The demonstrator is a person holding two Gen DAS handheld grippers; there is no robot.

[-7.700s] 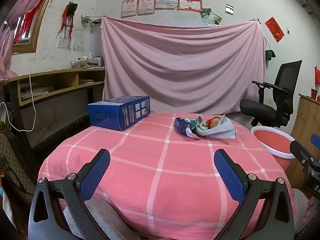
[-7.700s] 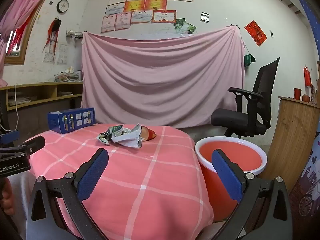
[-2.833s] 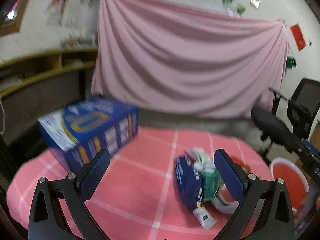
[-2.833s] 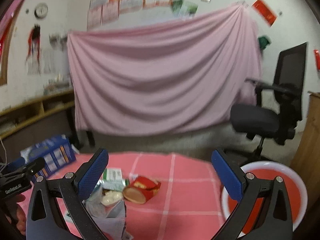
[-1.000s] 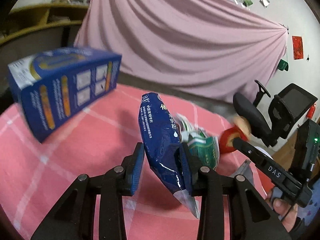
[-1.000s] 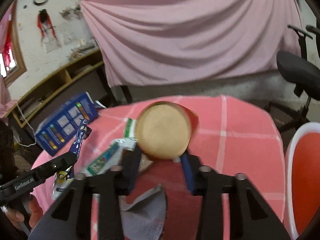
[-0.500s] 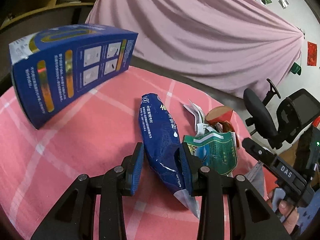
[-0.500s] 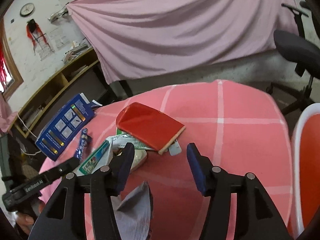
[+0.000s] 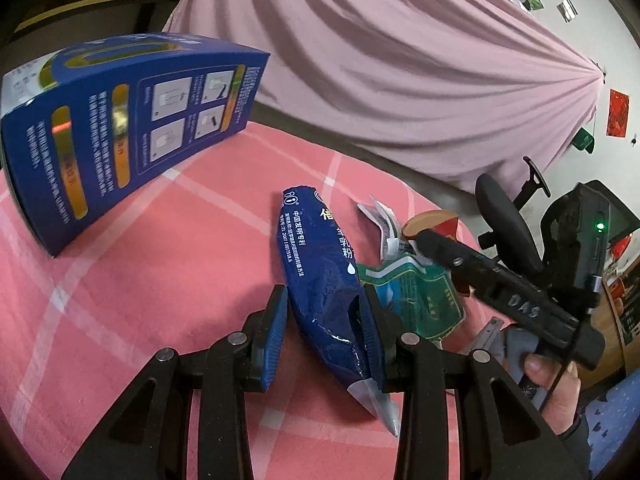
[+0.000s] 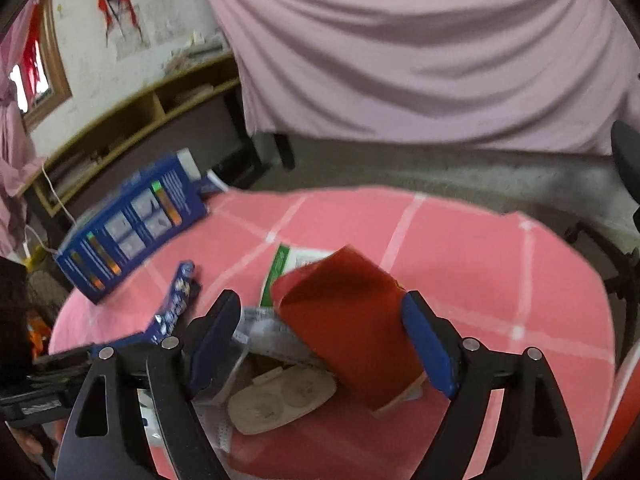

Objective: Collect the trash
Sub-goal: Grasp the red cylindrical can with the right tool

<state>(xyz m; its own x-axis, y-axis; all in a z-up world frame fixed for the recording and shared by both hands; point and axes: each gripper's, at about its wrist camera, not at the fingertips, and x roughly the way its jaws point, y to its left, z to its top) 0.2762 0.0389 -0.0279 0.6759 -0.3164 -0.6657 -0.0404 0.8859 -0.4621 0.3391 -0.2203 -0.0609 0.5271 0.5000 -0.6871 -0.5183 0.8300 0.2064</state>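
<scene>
My left gripper (image 9: 322, 328) is shut on a dark blue foil pouch (image 9: 320, 268) that lies on the pink checked tablecloth (image 9: 160, 240). The pouch also shows in the right wrist view (image 10: 178, 298). My right gripper (image 10: 320, 344) is open, its jaws on either side of a crushed red paper cup (image 10: 348, 320) lying in the trash pile. Under and beside the cup lie a green-and-white wrapper (image 10: 296, 262), grey paper (image 10: 264, 336) and a beige blister piece (image 10: 284, 398). In the left wrist view the cup (image 9: 434, 222) and a green wrapper (image 9: 416, 292) sit right of the pouch.
A large blue carton (image 9: 120, 128) stands at the table's left, also seen in the right wrist view (image 10: 132, 224). A red basin's rim (image 10: 624, 400) is at the right table edge. A black office chair (image 9: 508, 216) and pink curtain (image 9: 400, 60) are behind.
My right gripper let go of the red cup, opened wide and now straddles it lower on the table. My left gripper stays shut on the blue pouch.
</scene>
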